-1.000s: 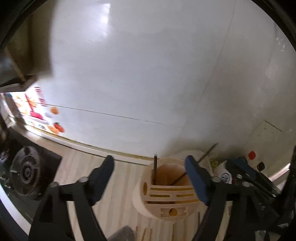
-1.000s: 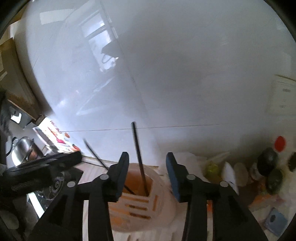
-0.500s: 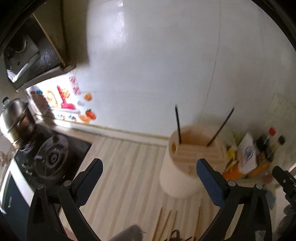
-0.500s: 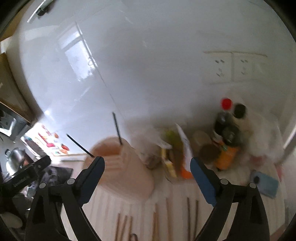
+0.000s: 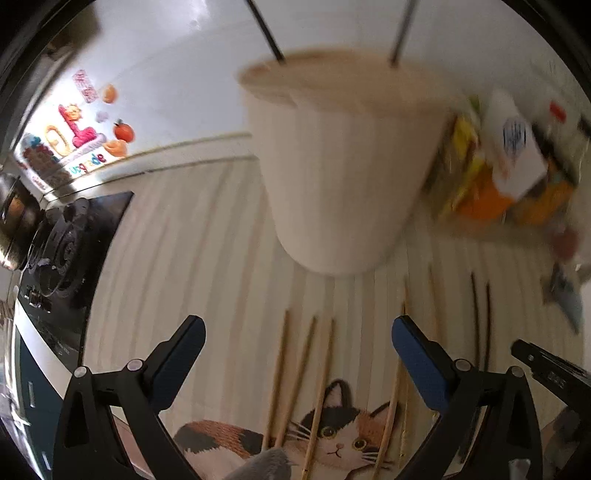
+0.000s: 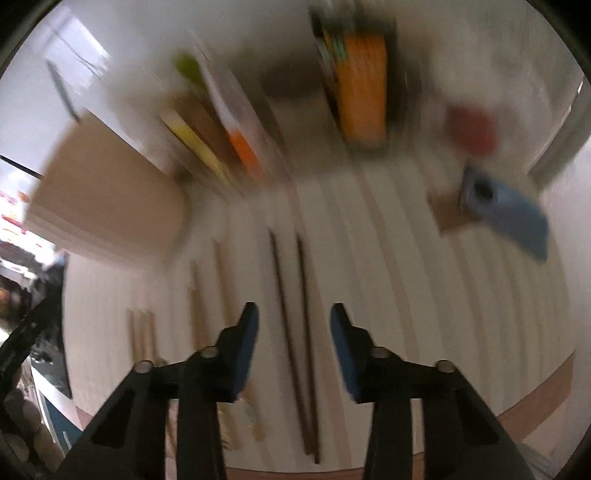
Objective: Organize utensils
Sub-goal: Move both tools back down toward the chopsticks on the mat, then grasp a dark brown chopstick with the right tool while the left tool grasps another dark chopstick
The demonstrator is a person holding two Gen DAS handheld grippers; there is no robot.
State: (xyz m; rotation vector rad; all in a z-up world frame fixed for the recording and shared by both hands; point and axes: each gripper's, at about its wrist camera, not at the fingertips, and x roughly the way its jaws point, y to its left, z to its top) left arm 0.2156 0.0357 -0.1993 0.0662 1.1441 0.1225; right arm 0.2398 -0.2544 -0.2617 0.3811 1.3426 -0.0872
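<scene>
A cream utensil holder (image 5: 343,166) stands on the striped mat with two dark chopsticks (image 5: 266,33) sticking out of its top; it is blurred in the right wrist view (image 6: 107,195). Several light wooden chopsticks (image 5: 306,373) lie on the mat below it. Two dark chopsticks (image 6: 295,314) lie side by side. My left gripper (image 5: 295,354) is open and empty, above the light chopsticks. My right gripper (image 6: 293,343) is open and empty, with the dark pair lying between its fingers.
A gas stove (image 5: 62,243) sits at the left. Food packets and bottles (image 5: 498,166) crowd the back right by the wall. A blue object (image 6: 506,214) lies at the right. The mat (image 5: 332,443) has a cat picture near its front edge.
Both grippers have dropped from the holder's top and tilted down toward the mat. The chopsticks lying on the mat have come into view, and the right gripper has narrowed over the dark pair.
</scene>
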